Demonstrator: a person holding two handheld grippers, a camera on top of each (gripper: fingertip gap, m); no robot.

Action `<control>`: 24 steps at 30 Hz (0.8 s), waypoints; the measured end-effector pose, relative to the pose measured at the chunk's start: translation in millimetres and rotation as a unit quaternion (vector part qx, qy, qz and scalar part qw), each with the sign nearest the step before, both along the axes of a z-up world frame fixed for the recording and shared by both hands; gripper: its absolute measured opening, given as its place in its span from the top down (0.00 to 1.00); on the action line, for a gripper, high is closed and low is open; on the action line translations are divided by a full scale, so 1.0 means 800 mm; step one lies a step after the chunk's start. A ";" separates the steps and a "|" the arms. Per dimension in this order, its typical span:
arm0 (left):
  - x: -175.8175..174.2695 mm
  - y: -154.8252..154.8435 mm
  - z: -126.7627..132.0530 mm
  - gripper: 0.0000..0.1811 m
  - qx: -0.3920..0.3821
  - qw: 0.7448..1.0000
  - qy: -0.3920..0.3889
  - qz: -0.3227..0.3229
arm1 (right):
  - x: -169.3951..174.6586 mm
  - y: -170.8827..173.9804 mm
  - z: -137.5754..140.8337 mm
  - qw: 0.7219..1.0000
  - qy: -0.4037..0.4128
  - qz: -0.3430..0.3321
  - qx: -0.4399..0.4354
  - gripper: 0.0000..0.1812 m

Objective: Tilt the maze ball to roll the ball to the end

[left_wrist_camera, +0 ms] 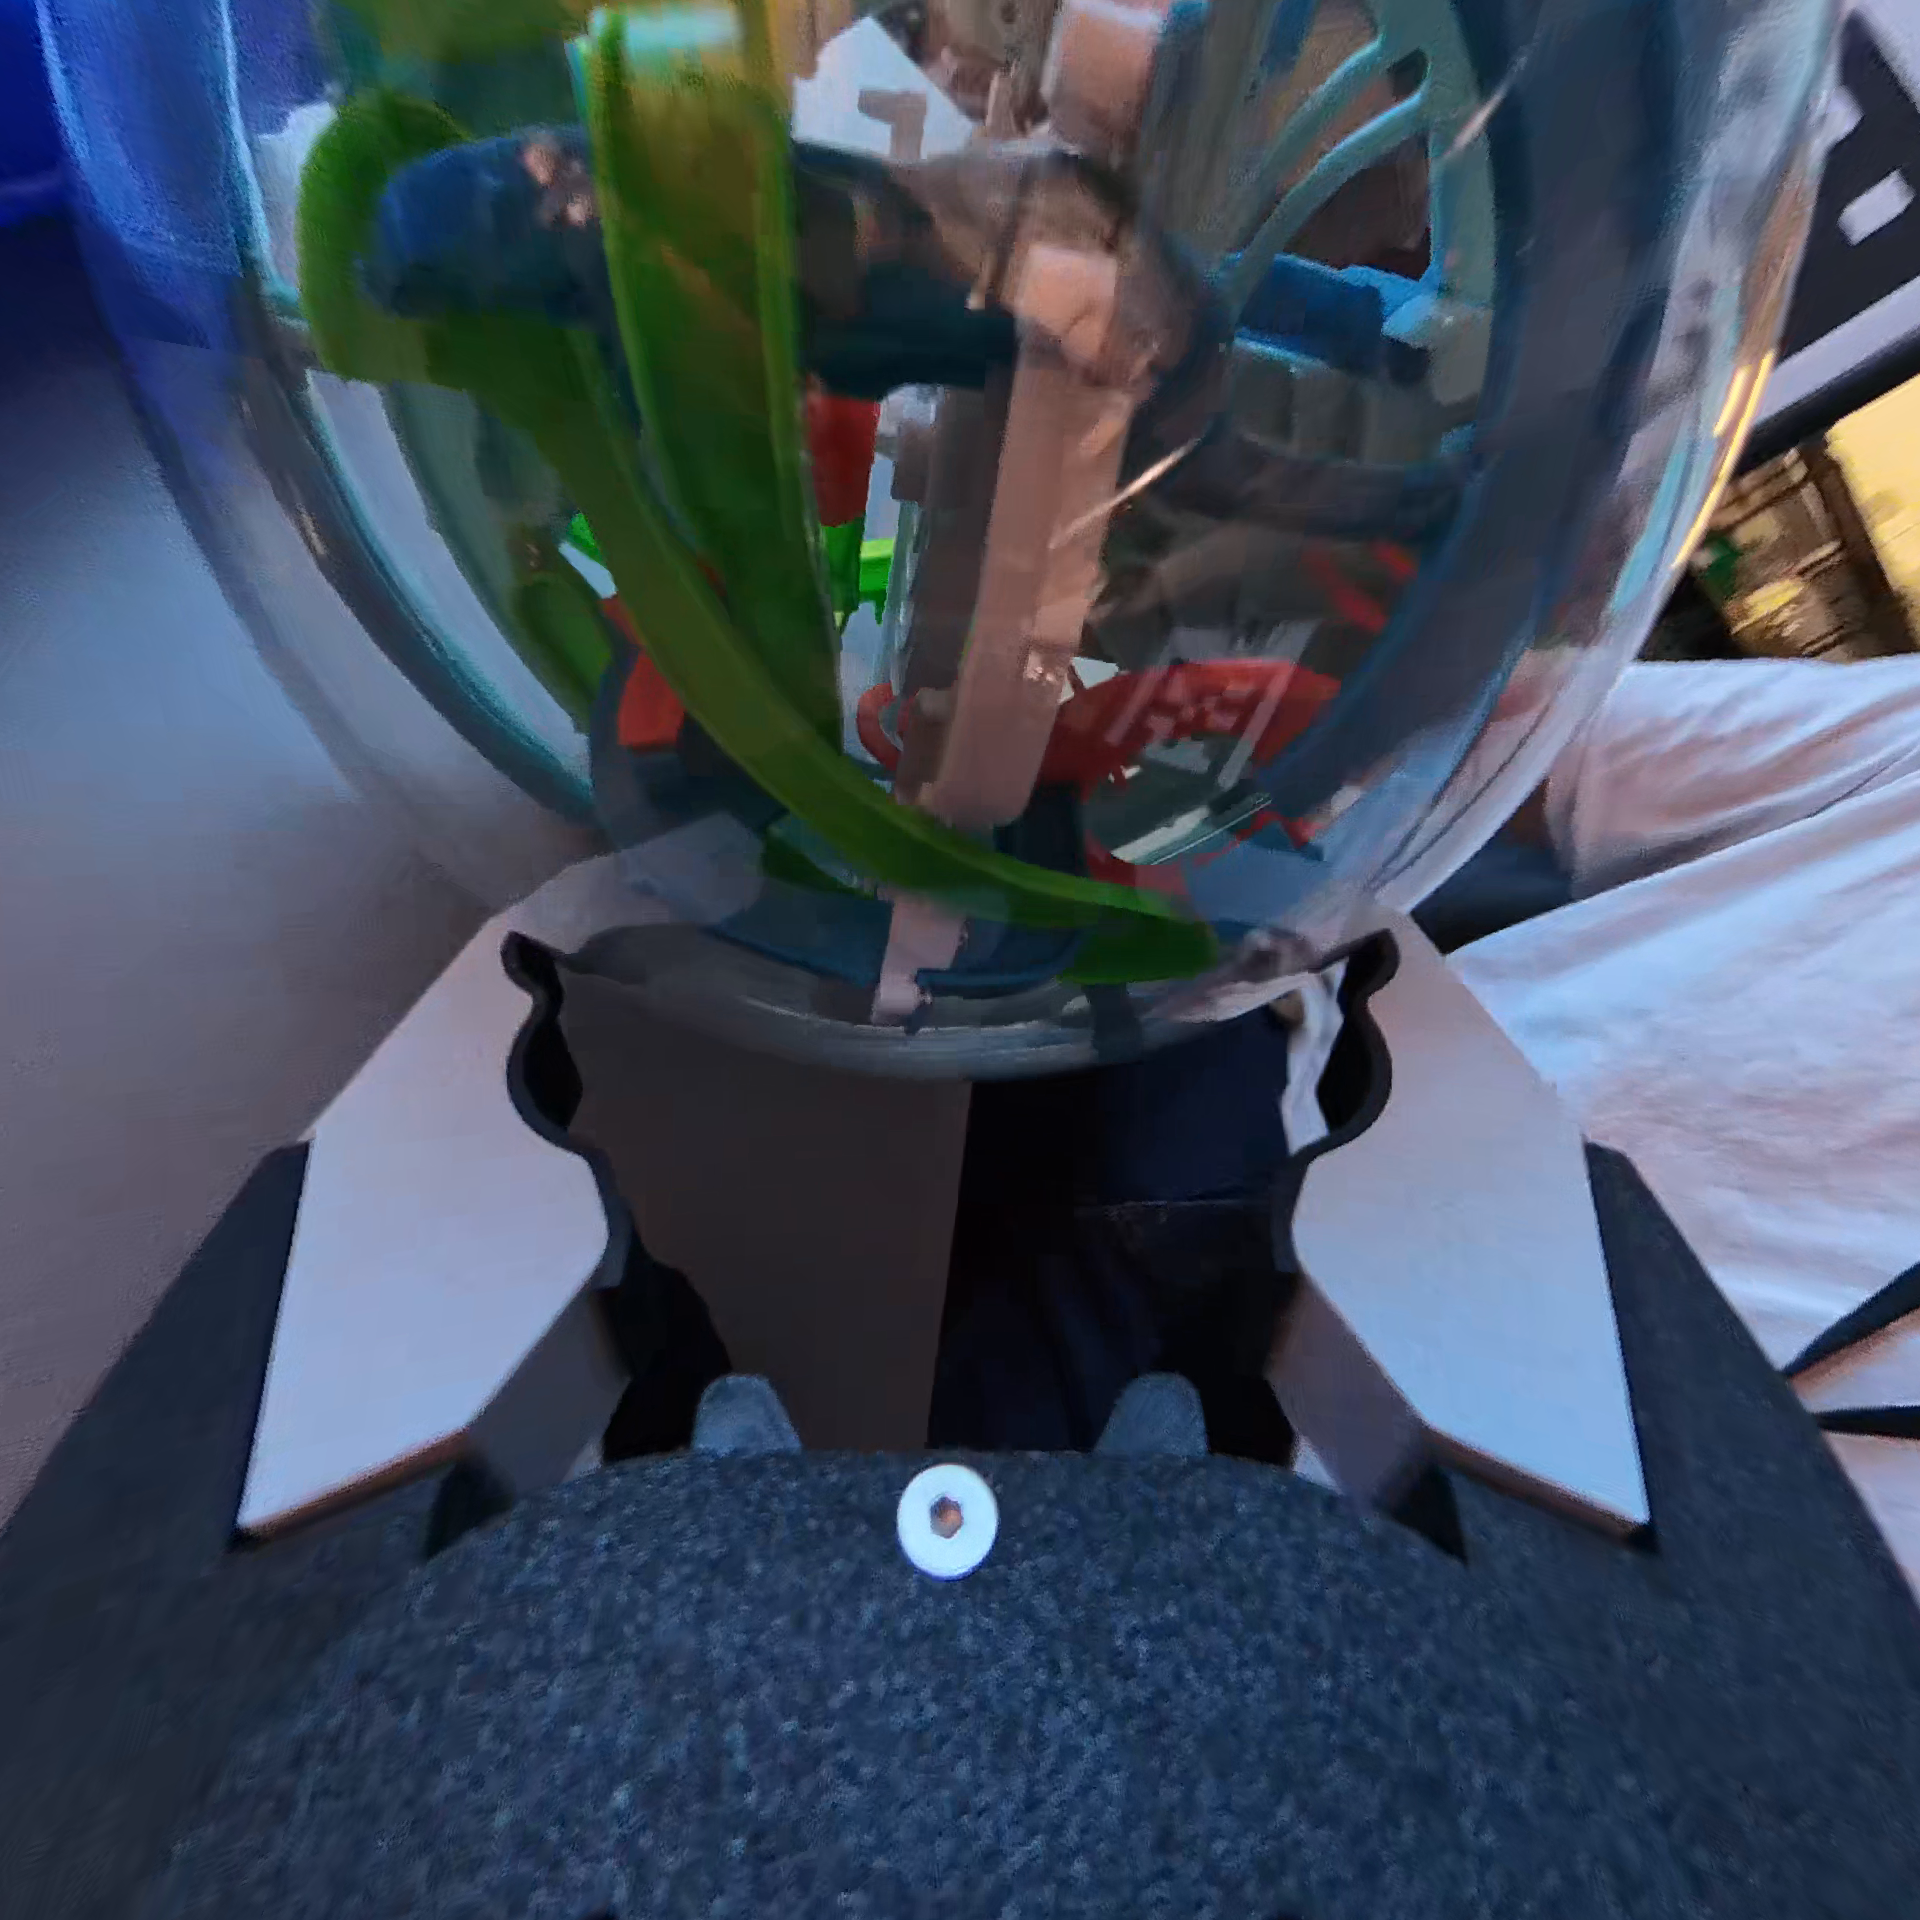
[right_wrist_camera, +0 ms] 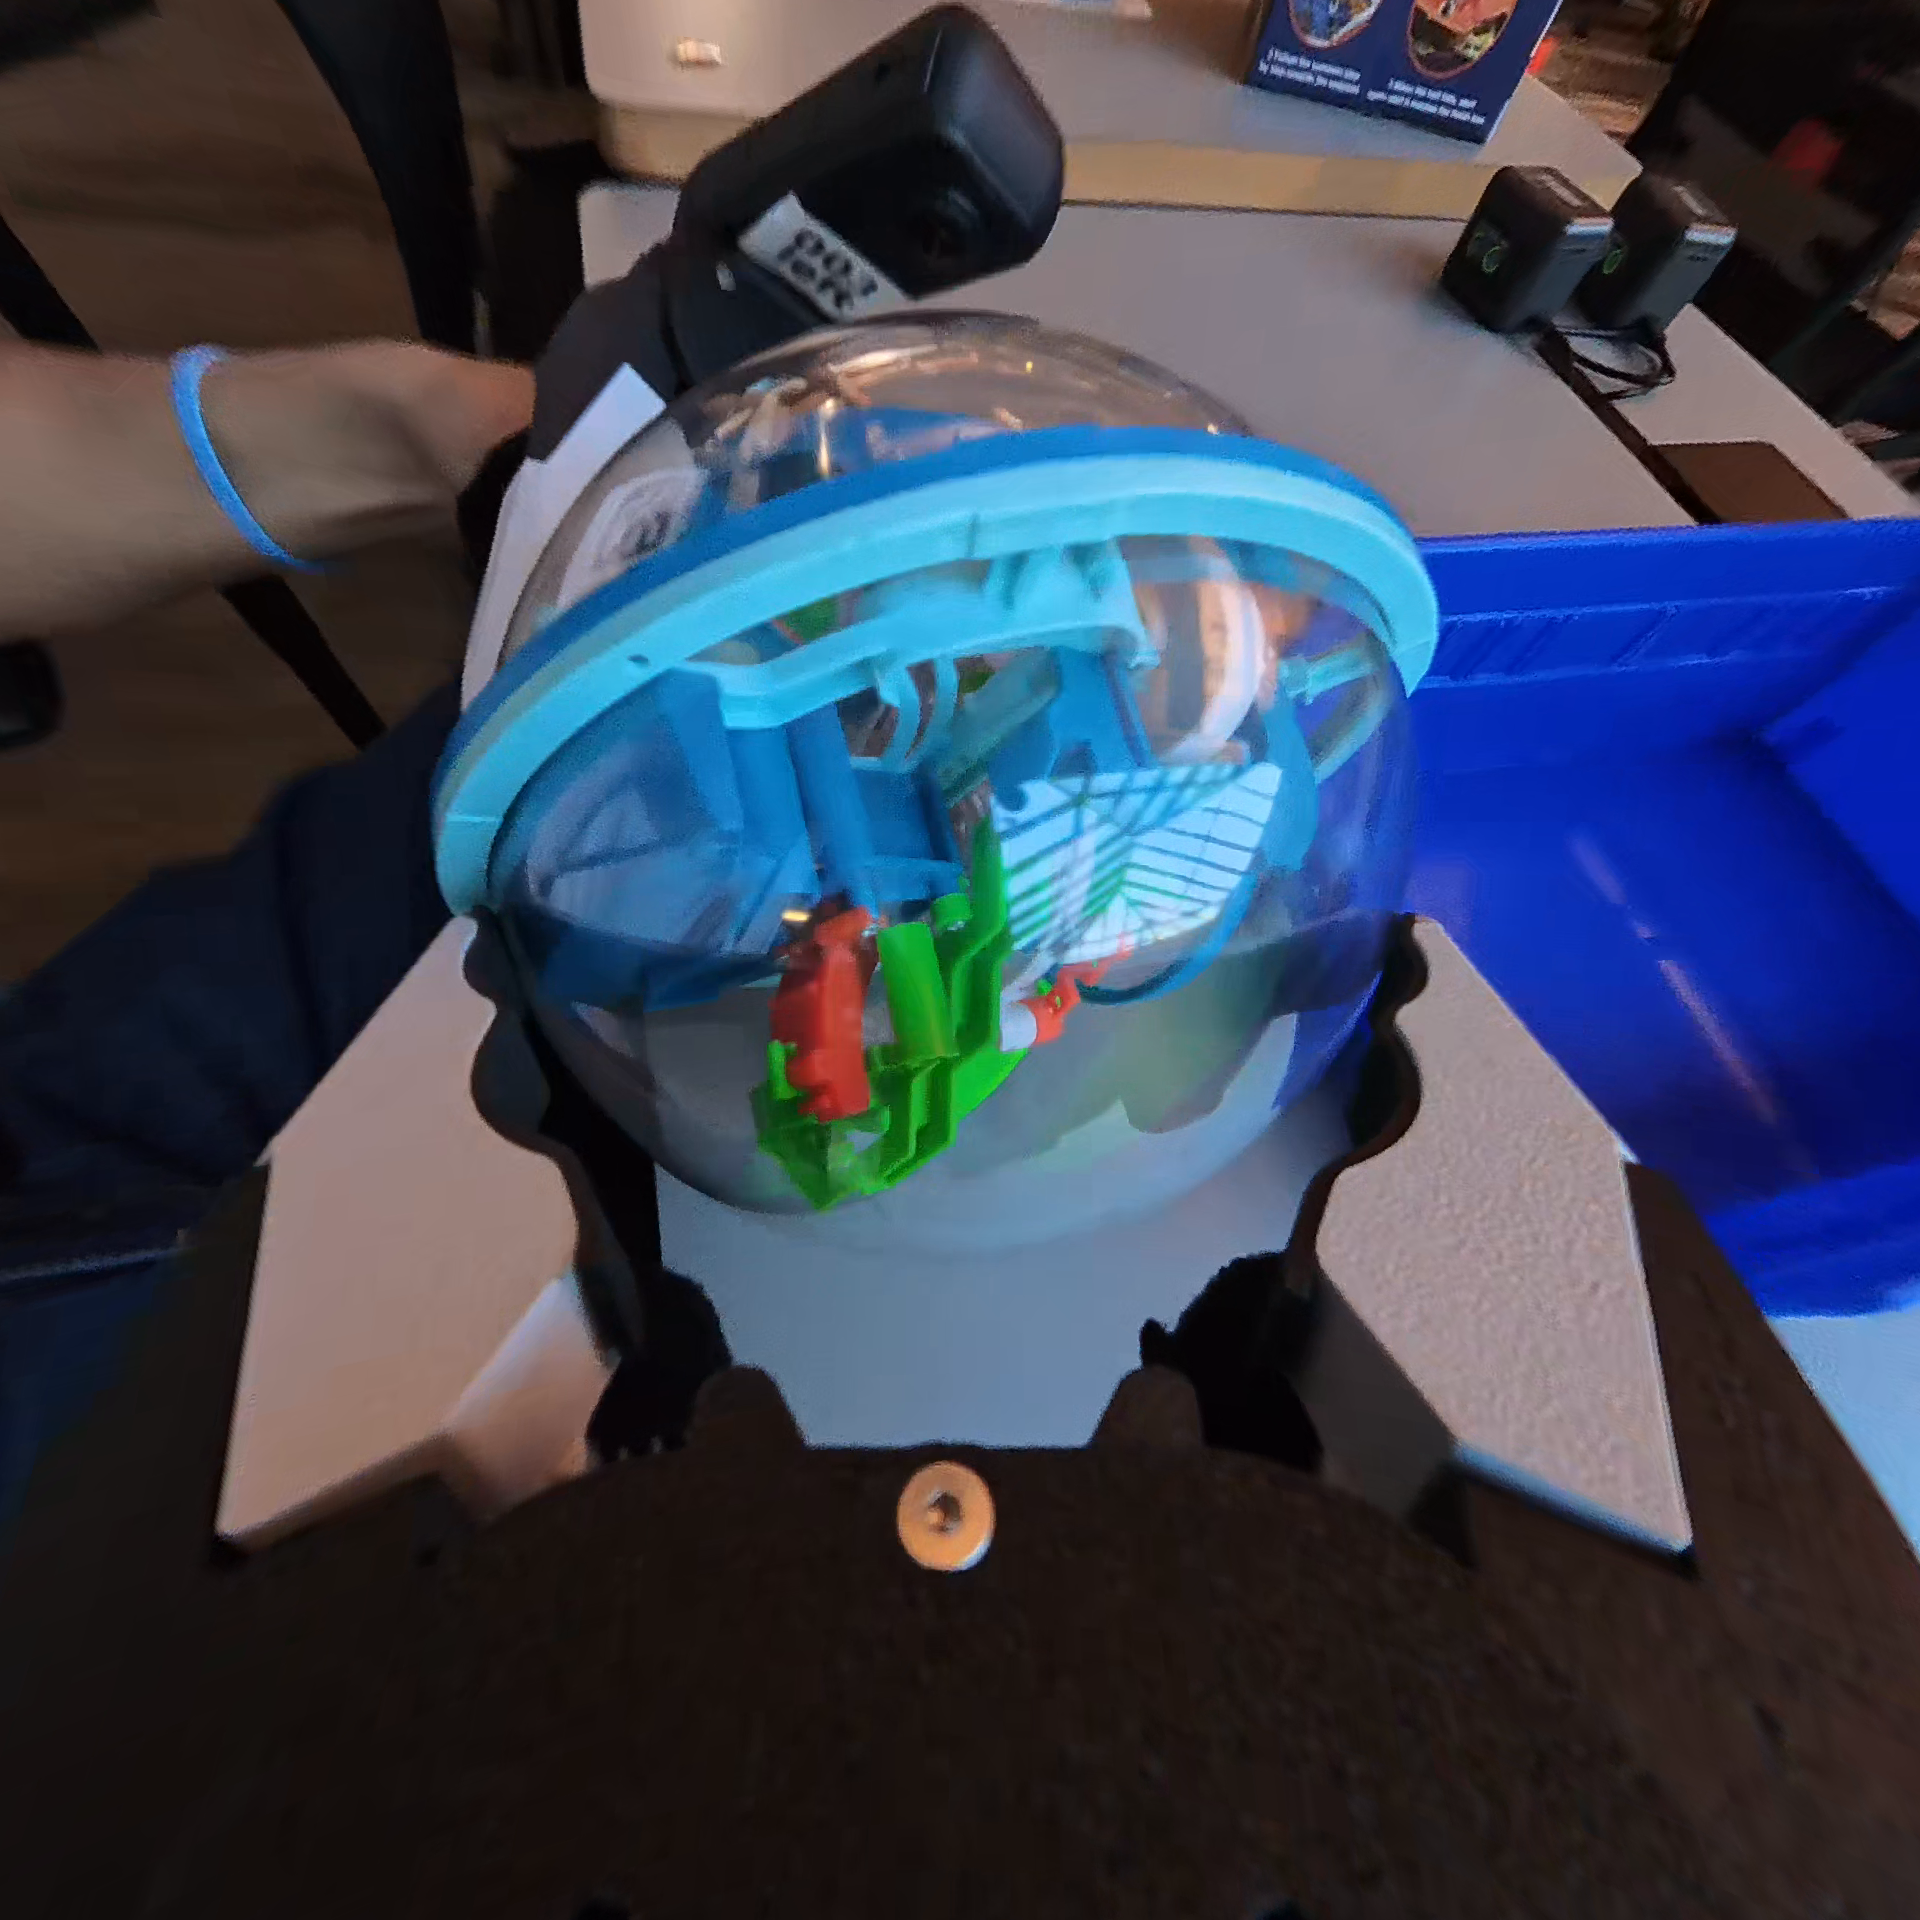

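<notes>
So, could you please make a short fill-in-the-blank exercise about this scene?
1. The maze ball has a clear shell and a light ____ ring around its middle.
2. To its right stands a ____ bin.
3. The right gripper cradles the ball, which is held ____ the table.

Missing words: blue; blue; above

It looks like an office or lab workroom: pale grey counters (right_wrist_camera: 1299,343) pushed together, two small black chargers (right_wrist_camera: 1590,255) with cables near the far right edge, a blue plastic bin (right_wrist_camera: 1683,831) at the right edge, and a printed box (right_wrist_camera: 1392,62) at the far end.
</notes>
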State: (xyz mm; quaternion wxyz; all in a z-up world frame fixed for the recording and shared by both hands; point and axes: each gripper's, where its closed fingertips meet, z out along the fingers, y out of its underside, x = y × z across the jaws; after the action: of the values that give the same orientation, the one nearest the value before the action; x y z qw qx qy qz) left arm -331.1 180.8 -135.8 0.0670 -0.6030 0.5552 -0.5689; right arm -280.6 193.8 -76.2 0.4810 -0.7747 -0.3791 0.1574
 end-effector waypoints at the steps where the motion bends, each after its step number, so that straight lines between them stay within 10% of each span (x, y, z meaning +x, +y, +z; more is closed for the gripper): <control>1: 0.001 -0.001 0.000 0.21 -0.013 1.000 0.004 0.002 | 0.002 0.003 0.002 1.000 0.023 0.002 -0.012 0.14; 7: -0.003 -0.023 -0.012 0.25 0.012 0.999 0.026 -0.024 | 0.013 0.018 0.013 0.983 0.158 0.021 -0.096 0.15; 18: 0.006 0.070 0.042 0.12 0.272 0.957 -0.035 0.091 | 0.001 0.040 -0.023 0.936 0.219 0.098 -0.257 0.15; 24: 0.009 0.074 0.033 0.12 0.223 0.965 -0.018 0.136 | 0.005 0.060 -0.004 0.932 0.291 0.070 -0.206 0.16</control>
State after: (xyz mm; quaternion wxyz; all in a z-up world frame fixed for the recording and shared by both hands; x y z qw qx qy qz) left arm -324.1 240.1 -109.2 0.2861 -0.6323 0.5799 -0.4268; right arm -276.6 241.9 -79.3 0.3877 -0.7488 -0.2349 0.4836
